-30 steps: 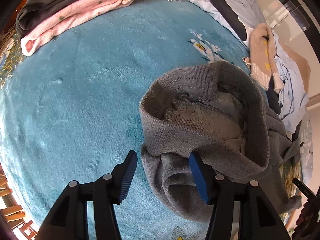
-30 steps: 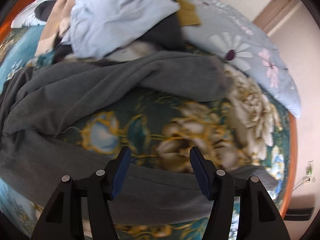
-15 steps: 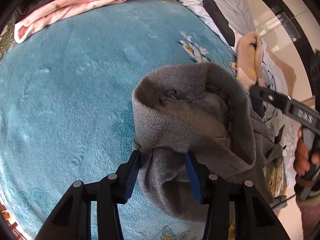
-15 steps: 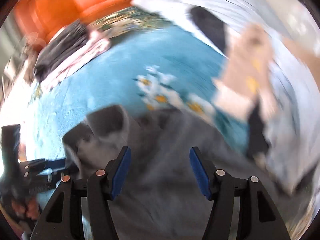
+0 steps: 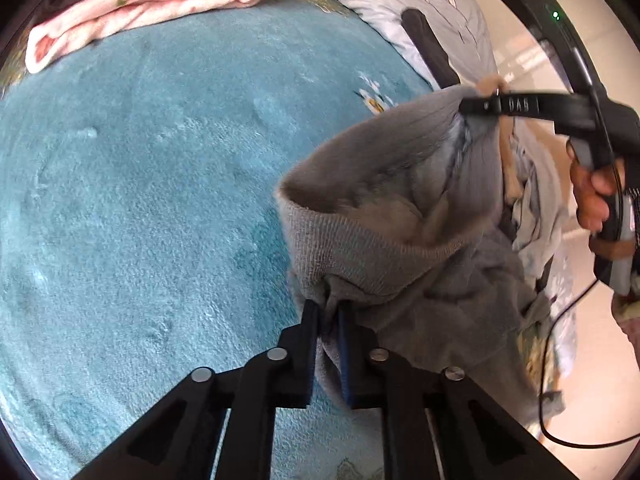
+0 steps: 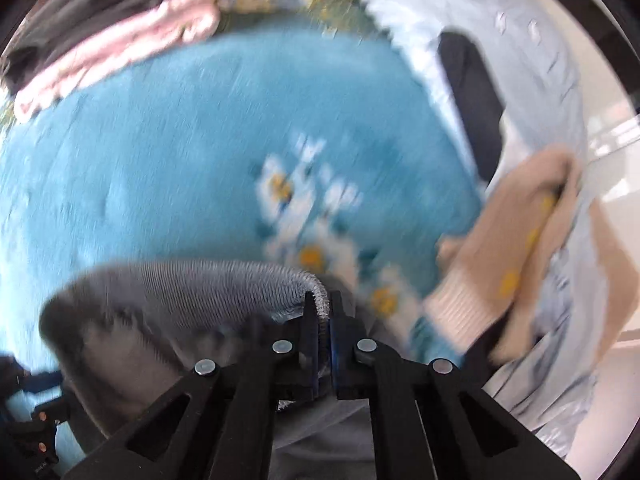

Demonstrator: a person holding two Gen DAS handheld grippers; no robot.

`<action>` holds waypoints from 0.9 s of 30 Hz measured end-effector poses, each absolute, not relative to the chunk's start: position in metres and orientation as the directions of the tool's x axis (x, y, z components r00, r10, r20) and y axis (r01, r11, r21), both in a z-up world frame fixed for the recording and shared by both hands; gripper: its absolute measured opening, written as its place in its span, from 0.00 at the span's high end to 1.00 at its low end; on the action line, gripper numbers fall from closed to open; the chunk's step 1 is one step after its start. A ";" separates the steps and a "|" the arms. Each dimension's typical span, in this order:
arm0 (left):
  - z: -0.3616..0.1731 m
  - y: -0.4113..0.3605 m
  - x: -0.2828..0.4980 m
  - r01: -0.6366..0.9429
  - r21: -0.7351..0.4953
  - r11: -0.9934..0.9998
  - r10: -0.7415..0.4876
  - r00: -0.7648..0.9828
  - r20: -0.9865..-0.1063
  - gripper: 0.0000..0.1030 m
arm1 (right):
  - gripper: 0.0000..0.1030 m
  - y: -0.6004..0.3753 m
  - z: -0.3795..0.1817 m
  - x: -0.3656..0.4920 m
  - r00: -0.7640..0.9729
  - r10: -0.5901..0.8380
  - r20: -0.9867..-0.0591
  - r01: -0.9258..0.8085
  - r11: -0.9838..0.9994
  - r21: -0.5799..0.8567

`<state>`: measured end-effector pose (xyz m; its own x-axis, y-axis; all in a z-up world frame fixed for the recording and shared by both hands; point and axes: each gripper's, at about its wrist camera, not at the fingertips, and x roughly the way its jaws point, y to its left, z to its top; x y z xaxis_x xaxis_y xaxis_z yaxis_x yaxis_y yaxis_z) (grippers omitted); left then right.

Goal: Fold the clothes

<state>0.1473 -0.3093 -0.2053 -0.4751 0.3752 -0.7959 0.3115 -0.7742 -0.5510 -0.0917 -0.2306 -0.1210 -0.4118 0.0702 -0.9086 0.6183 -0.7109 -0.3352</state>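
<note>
Two grippers held one grey garment (image 5: 384, 240) above the blue blanket (image 5: 140, 200). The left gripper (image 5: 328, 320) was clamped on a gathered bit of fabric just under the ribbed band. The right gripper (image 6: 323, 316) was pinched shut on the band's far edge, lifting it so the opening gaped between the two. The rest of the garment trailed off the blanket's right side. A folded pink cloth (image 5: 140, 4) lay at the blanket's far edge, and a beige sweater (image 6: 516, 248) lay by its right edge. The right wrist view was blurred.
</note>
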 end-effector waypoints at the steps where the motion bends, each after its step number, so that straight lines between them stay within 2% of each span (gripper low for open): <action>1: -0.204 -0.315 0.148 0.322 -0.571 -0.756 0.378 -0.497 -0.781 0.93 | 0.97 -0.239 -0.113 -0.098 -0.440 0.065 -0.896 0.610 -0.711 -0.351; 2: -0.202 -0.321 0.149 0.331 -0.590 -0.737 0.379 -0.520 -0.765 0.96 | 0.97 -0.249 -0.108 -0.105 -0.453 0.058 -0.889 0.606 -0.711 -0.356; 5: -0.198 -0.338 0.149 0.351 -0.631 -0.691 0.379 -0.568 -0.731 0.96 | 0.97 -0.283 -0.111 -0.129 -0.465 0.070 -0.882 0.610 -0.696 -0.378; 11: -0.210 -0.348 0.145 0.377 -0.673 -0.637 0.413 -0.569 -0.711 0.96 | 0.97 -0.314 -0.169 -0.170 -0.359 0.165 -0.918 0.579 -0.732 -0.358; 16: -0.215 -0.353 0.145 0.372 -0.749 -0.548 0.489 -0.584 -0.648 0.91 | 0.96 -0.315 -0.188 -0.175 -0.332 0.191 -0.924 0.573 -0.737 -0.358; 17: -0.217 -0.356 0.146 0.382 -0.760 -0.526 0.496 -0.588 -0.639 0.84 | 0.95 -0.315 -0.186 -0.174 -0.337 0.187 -0.923 0.582 -0.729 -0.360; 18: -0.220 -0.359 0.148 0.397 -0.765 -0.508 0.495 -0.592 -0.636 0.73 | 0.95 -0.314 -0.183 -0.172 -0.340 0.179 -0.923 0.591 -0.723 -0.358; 20: -0.225 -0.365 0.151 0.431 -0.768 -0.473 0.485 -0.600 -0.636 0.59 | 0.93 -0.306 -0.171 -0.169 -0.340 0.145 -0.929 0.597 -0.730 -0.333; 22: -0.231 -0.371 0.152 0.459 -0.771 -0.440 0.483 -0.603 -0.635 0.56 | 0.73 -0.295 -0.156 -0.166 -0.340 0.094 -0.936 0.597 -0.747 -0.292; 23: -0.233 -0.372 0.151 0.468 -0.771 -0.432 0.486 -0.600 -0.636 0.56 | 0.45 -0.287 -0.145 -0.162 -0.342 0.046 -0.938 0.592 -0.765 -0.254; 24: -0.236 -0.372 0.149 0.475 -0.768 -0.429 0.488 -0.594 -0.640 0.56 | 0.35 -0.278 -0.133 -0.157 -0.350 -0.008 -0.937 0.586 -0.782 -0.213; 27: -0.239 -0.373 0.140 0.485 -0.753 -0.444 0.492 -0.570 -0.658 0.59 | 0.35 -0.250 -0.107 -0.140 -0.369 -0.097 -0.925 0.568 -0.811 -0.142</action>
<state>0.1396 -0.3731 -0.2387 -0.5702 0.4924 -0.6576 0.4854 -0.4438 -0.7533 -0.1399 -0.2503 -0.1071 -0.3685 -0.0966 -0.9246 0.5681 -0.8106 -0.1417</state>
